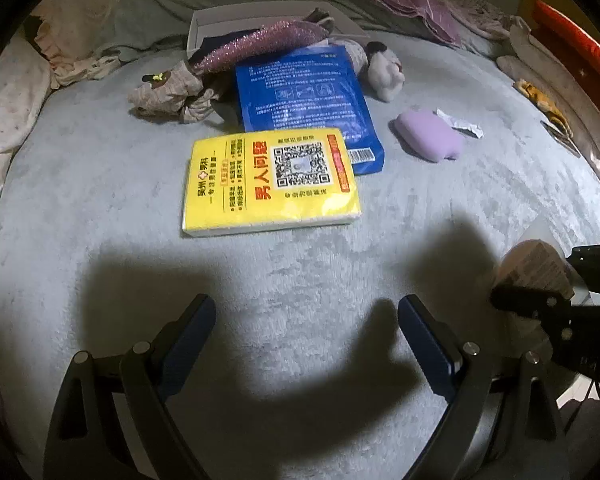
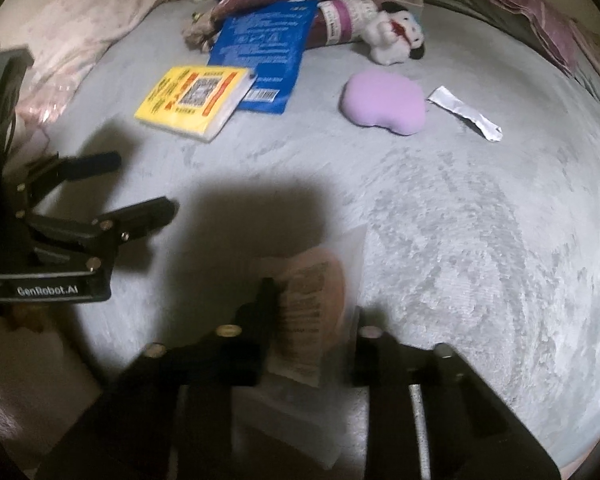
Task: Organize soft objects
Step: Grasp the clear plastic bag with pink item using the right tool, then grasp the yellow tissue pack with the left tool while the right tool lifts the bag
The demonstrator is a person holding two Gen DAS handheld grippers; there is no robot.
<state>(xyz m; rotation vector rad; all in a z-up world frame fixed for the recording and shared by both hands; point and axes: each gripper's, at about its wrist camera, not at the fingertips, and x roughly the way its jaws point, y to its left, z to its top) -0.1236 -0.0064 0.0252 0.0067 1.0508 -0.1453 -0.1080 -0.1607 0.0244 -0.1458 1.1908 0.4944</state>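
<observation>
Covering nearly everything in both views, the grey plush bed point(image 1: 100, 200) carries the clutter toward 12 o'clock and the two tools toward 6 o'clock. Next in size, a blue printed pack point(image 1: 304, 108) lies flat with a yellow tissue pack point(image 1: 270, 182) overlapping its near corner; a lilac cushion point(image 2: 384, 102) sits at their 3 o'clock, a small plush dog point(image 2: 396, 36) beyond it, and a crumpled white wrapper point(image 2: 466, 114) just beside the cushion. The right gripper point(image 2: 312, 320) has its jaws clenched on a peach sachet point(image 2: 312, 308), which stands upright between them at the 6 o'clock edge of the bed; it is a soft, clear-edged packet with rows of dark print on a pinkish face. The left gripper point(image 1: 306, 320) hangs with its jaws released and spread wide, only bare bed between them. The left wrist view shows the sachet only as a tan corner at 3 o'clock above a black finger; the right wrist view shows its printed face, though blurred, and the left tool from the side at 9 o'clock.
</observation>
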